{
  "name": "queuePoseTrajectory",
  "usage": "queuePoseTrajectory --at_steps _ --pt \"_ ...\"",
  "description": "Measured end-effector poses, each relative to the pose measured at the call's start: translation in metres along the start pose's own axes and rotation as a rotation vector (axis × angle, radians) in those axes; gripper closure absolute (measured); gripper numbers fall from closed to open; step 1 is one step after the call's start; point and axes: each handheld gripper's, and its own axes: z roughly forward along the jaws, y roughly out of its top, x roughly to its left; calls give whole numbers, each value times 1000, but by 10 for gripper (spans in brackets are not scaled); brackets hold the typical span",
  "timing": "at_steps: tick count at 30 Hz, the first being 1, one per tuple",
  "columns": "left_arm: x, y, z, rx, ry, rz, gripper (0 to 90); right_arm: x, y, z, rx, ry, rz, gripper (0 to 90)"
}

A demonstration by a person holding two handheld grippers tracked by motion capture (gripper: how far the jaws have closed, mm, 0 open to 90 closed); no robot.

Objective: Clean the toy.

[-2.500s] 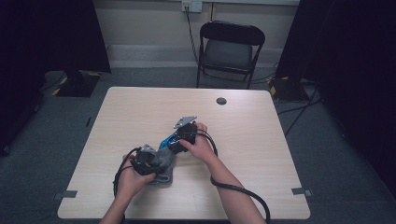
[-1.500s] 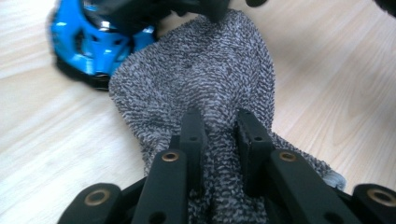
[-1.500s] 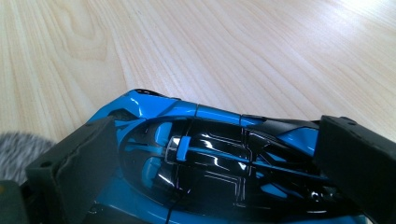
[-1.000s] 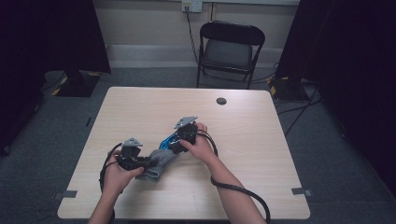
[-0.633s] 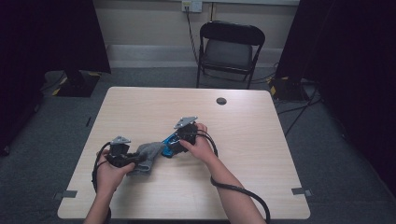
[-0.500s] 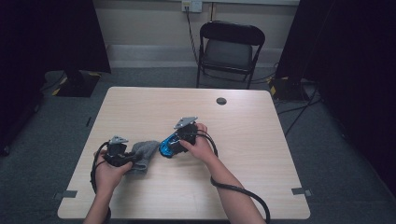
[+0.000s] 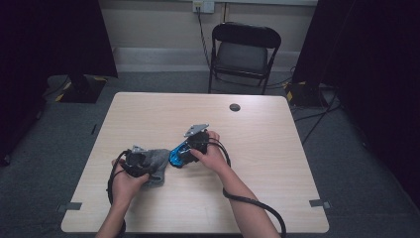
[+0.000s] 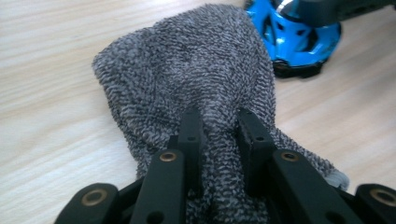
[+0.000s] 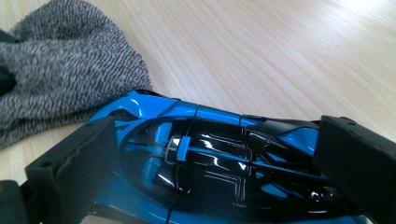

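Beside the glossy blue-and-black plastic toy car (image 9: 224, 163), the grey cloth (image 8: 196, 88) looks rough and looped; the table (image 7: 267, 148) is matt pale wood.

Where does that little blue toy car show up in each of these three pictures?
High view: the car sits mid-table, in the right claw, beside the grey cloth.
Left gripper view: top right corner, just past the cloth.
Right gripper view: centre bottom, between the two black jaws.
Shared landmark: the cloth, next to the car in all three.
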Motion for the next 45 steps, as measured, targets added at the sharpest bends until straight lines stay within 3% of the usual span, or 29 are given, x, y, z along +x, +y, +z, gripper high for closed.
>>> queuePoseTrajectory --at_steps 11,19,23,29,36,37,41,45 --pt "-23 1 2 52 -139 31 749 0 0 0 5 -1 -3 0" --pt "-44 3 4 88 -192 89 749 0 1 0 7 0 -2 0" --pt "-49 4 6 93 -196 109 749 0 1 0 6 -1 -2 0" --pt "-59 5 9 92 -239 137 749 0 0 0 4 -1 -2 0" --pt "-66 6 10 78 -285 180 747 0 0 0 0 0 -3 0" --pt "-67 7 11 72 -305 175 747 -1 0 0 3 -1 -4 0" --pt "-67 7 11 67 -318 171 747 -1 0 0 3 0 -4 0" --pt "-58 7 5 44 -341 145 747 -1 -1 0 -4 2 -7 0"
